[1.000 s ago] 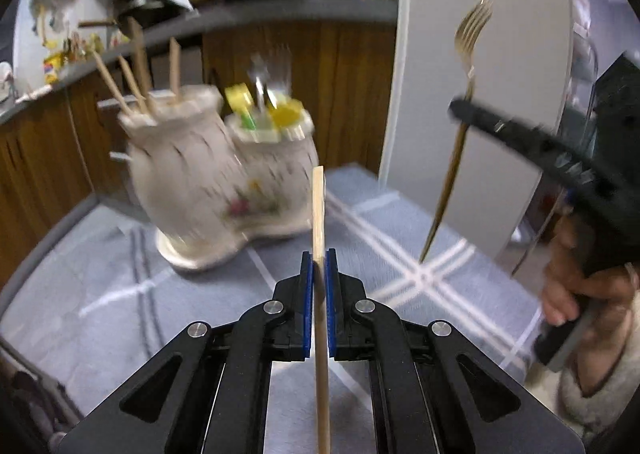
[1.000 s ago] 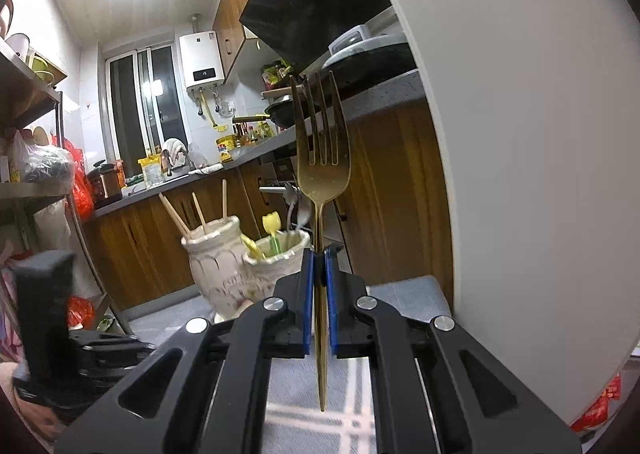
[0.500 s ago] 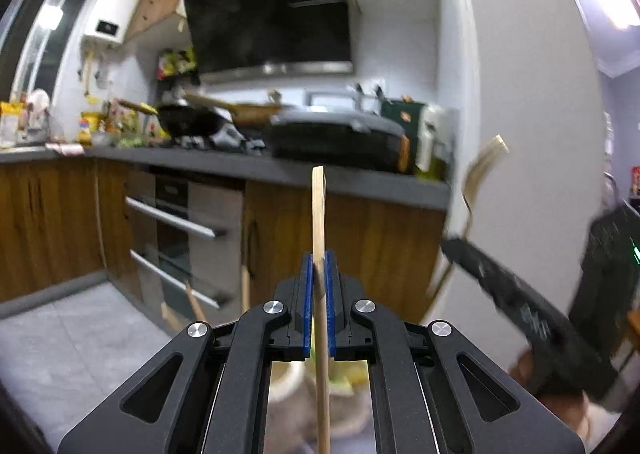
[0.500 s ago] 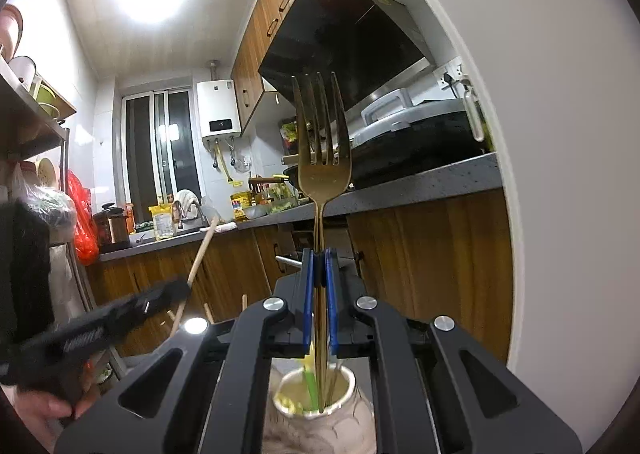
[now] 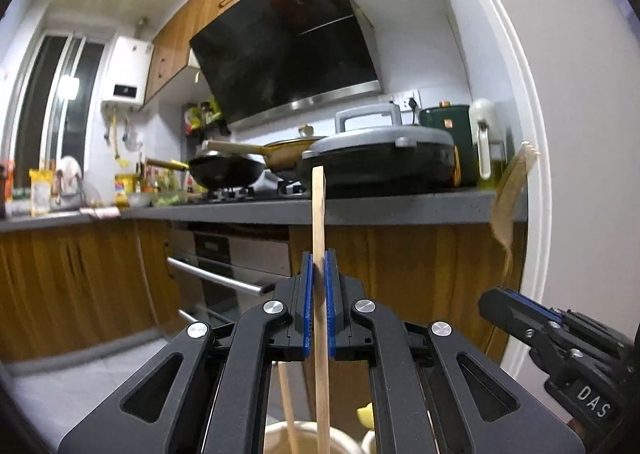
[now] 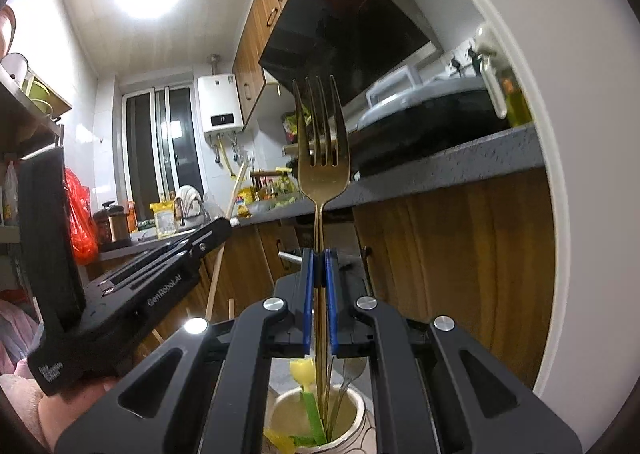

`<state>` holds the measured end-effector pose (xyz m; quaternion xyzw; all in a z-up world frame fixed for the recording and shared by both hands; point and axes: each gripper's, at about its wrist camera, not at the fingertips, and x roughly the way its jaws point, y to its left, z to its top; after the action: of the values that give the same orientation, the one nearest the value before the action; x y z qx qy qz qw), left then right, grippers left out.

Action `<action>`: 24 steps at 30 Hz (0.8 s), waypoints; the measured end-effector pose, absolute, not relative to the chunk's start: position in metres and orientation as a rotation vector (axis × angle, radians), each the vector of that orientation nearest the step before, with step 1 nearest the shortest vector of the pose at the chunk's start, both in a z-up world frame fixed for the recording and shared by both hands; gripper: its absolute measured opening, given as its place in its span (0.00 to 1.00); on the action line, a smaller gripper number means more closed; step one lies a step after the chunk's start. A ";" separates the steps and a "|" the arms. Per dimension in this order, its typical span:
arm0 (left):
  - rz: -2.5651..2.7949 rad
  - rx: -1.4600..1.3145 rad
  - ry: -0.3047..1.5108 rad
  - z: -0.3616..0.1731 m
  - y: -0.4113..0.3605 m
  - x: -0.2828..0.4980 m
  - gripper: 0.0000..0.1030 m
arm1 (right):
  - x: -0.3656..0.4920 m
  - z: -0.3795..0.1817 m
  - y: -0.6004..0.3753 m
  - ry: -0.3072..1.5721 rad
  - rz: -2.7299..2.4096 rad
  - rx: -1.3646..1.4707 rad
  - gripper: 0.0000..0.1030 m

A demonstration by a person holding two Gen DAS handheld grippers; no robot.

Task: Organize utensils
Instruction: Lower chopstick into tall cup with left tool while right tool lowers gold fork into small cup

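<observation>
The left gripper [image 5: 319, 306] stood with its blue pads clamped on a wooden chopstick [image 5: 319, 222], which ran upright between them; its top rose in front of the grey countertop [image 5: 400, 206] and its lower end reached down into a cream ceramic holder [image 5: 276, 436] seen at the bottom edge of the left wrist view, where a second chopstick [image 5: 289, 410] leaned beside it. The right gripper [image 6: 319, 306] was closed on the thin stem of a gold fork [image 6: 321, 166], tines up (four of them, set against the dark range hood [image 6: 344, 42]), and the handle passed down between the pads into a second ceramic cup [image 6: 356, 418]. That cup also held a yellow-topped utensil [image 6: 301, 372], a green piece [image 6: 314, 418] and a spoon [image 6: 352, 368]; whether the fork's end touched the bottom could not be told. In the right wrist view the left gripper [image 6: 226, 226] showed at the left with its chopstick [image 6: 224, 230] slanting down, the two tools side by side and close but apart. On the counter sat a black wok [image 5: 226, 170] and a lidded grey pan [image 5: 380, 158].
</observation>
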<state>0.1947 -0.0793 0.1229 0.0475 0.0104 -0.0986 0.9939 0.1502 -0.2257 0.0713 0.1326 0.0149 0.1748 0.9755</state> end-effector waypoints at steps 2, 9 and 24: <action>-0.212 0.111 0.020 0.118 -0.079 0.194 0.06 | 0.156 0.063 -0.224 0.061 0.345 0.259 0.06; -0.287 0.109 0.034 0.106 -0.071 0.175 0.06 | 0.169 0.051 -0.233 0.144 0.346 0.295 0.06; -0.298 0.097 0.080 0.080 -0.051 0.140 0.39 | 0.168 0.034 -0.228 0.235 0.381 0.250 0.06</action>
<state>0.1397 -0.0506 0.0802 0.0483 0.0396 -0.1485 0.9869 0.1676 -0.2275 0.0337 0.1235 0.1163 0.1885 0.9673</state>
